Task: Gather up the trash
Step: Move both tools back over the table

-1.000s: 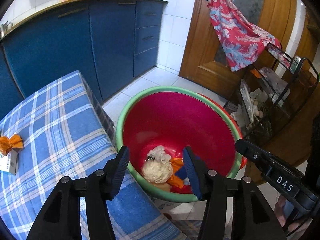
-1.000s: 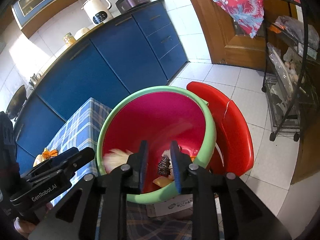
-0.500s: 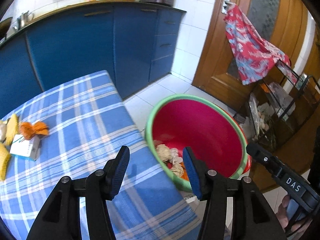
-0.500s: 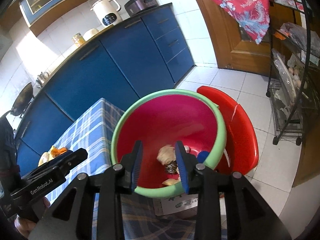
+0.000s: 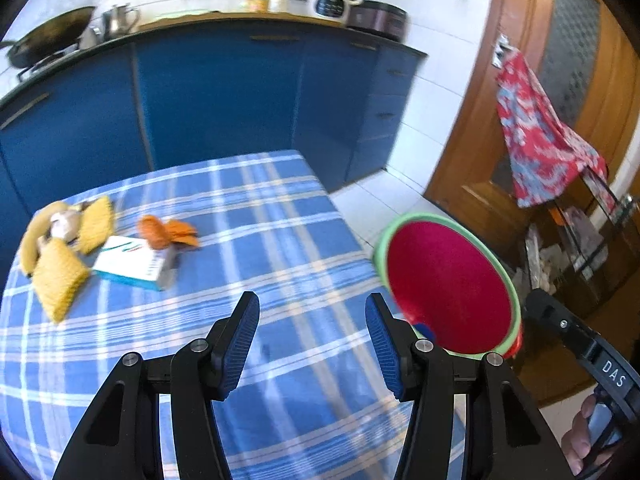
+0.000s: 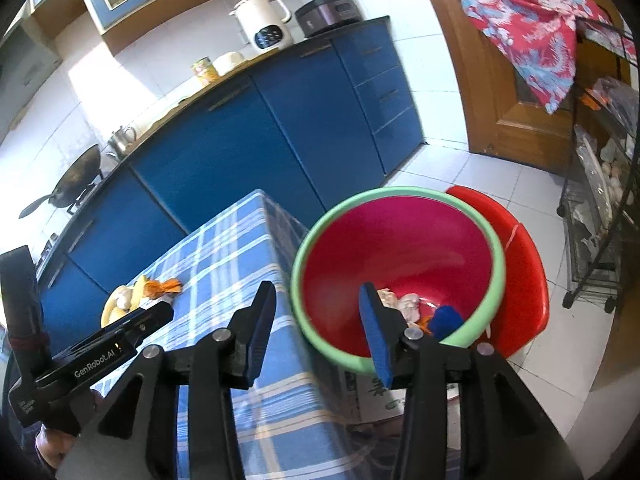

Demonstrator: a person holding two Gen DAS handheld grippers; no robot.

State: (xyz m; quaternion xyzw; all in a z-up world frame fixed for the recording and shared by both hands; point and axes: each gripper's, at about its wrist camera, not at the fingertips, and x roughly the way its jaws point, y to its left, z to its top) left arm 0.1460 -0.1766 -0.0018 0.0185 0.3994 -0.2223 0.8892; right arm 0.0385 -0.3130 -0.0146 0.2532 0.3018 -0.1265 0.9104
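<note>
Trash (image 5: 132, 256) on table, both claws empty

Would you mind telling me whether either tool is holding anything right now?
Nothing is held: the left tool is open and empty, and the right tool is opening, empty.

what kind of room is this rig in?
Almost certainly a home kitchen: blue base cabinets under a counter holding a white electric kettle and a dark cooker, with a wok on the stove. A table with a blue plaid cloth stands in front.
</note>
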